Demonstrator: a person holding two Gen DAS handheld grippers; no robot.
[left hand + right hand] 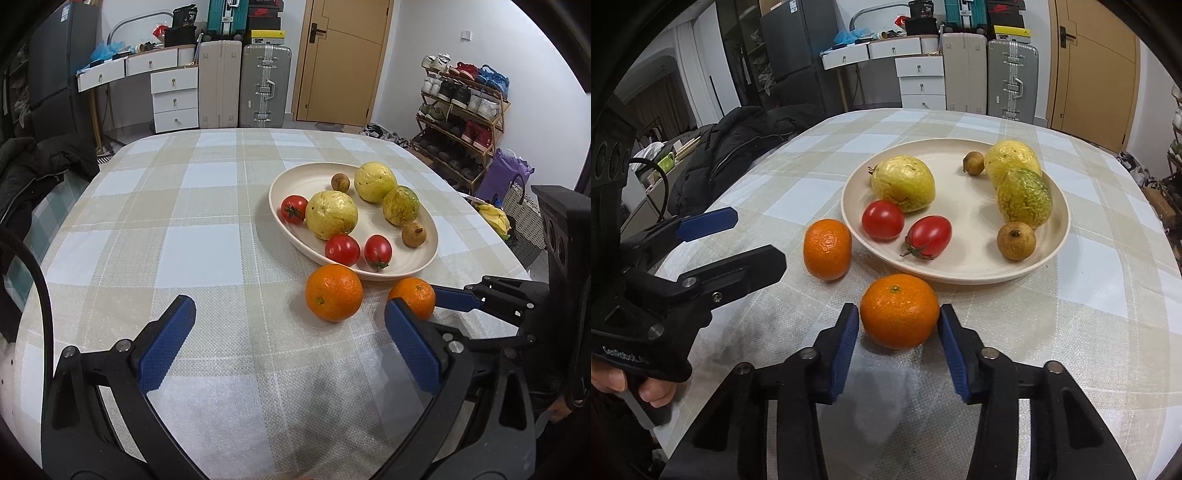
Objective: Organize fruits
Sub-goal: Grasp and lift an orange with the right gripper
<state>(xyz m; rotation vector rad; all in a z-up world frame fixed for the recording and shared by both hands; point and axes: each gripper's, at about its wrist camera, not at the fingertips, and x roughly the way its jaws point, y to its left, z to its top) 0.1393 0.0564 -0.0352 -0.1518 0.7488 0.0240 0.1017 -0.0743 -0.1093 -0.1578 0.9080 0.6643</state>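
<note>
Two oranges lie on the checked tablecloth just in front of a cream plate [295, 177] [960, 275]. The nearer orange [899, 311] [413, 295] sits between the blue pads of my right gripper [897, 325], which touch or nearly touch its sides. The other orange [334, 291] [827, 249] lies free to its left. My left gripper [288, 314] is wide open and empty, low over the cloth; it shows in the right wrist view [731, 240]. The plate holds three yellow-green fruits, three red tomatoes and two small brown fruits.
The table's right edge [498, 236] is close behind the plate. A dark jacket [731, 147] lies off the table's left side. Suitcases, white drawers and a shoe rack [465, 110] stand beyond the table.
</note>
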